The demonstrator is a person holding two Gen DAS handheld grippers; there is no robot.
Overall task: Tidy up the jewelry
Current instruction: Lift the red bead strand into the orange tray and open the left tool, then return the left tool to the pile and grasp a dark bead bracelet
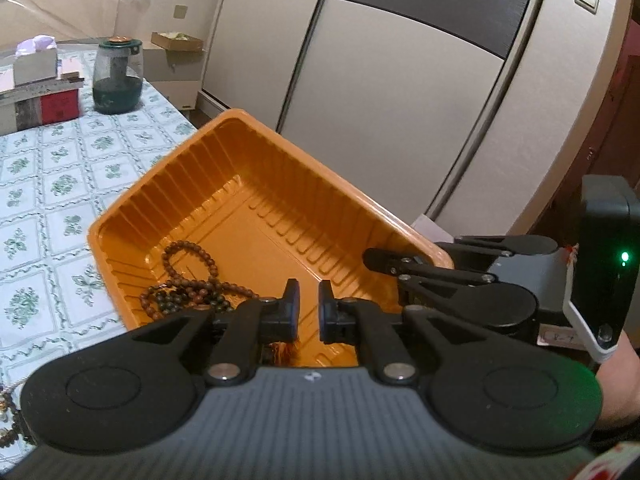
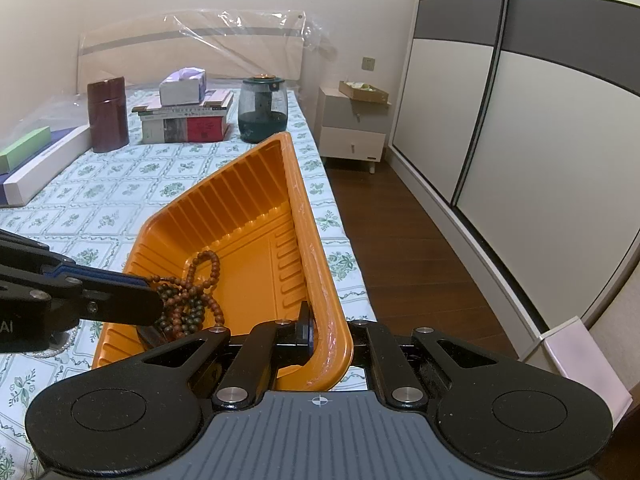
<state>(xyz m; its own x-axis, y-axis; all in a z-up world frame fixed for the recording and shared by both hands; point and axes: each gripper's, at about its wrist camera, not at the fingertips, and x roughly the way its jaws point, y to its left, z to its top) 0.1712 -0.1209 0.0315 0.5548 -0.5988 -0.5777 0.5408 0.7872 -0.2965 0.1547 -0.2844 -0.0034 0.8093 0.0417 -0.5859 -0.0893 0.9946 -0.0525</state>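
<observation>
L tool point(image 1: 309, 308): jaws nearly together, only a slim slit between the pads. Orange shows through the slit and no strand is seen in it. A brownish tuft sits just under the L pad; can't tell if it's pinched or only lying there. Tip points down into the near end of the orange tray point(image 1: 256, 184).

Just L of that tip: brown bead strands point(image 1: 188, 292), heaped in the tray's near-L corner, one loop trailing up the floor. From the R cam the L tool's tip touches the heap; a grip on it isn't clear.

R tool point(image 2: 324, 332): clamped on the tray's near-R rim, one pad inside the wall, the other hidden behind the rim. Tray looks tipped, the held corner raised off the bed point(image 2: 120, 200).

Outward: a pale pearl-like strand point(image 2: 60, 350) lies on the bed below the L tool, outside the tray. Farther off along the bed are a glass jar point(image 2: 262, 108) and a book stack point(image 2: 184, 124).

Step, my read: loading jewelry into the tray. Brown beads are in, R tool steadies the tray, L tool is at the drop spot.

Next move calls for:
- L tool clear of the heap w/o snagging a loop; check the tuft first.
- L jaws spread, then down on the pale strand beside the tray.
- Pinch mid-strand so it hangs even.
- R grip kept as is. Thin wall, likely flexes, and more tilt would slide the beads.
</observation>
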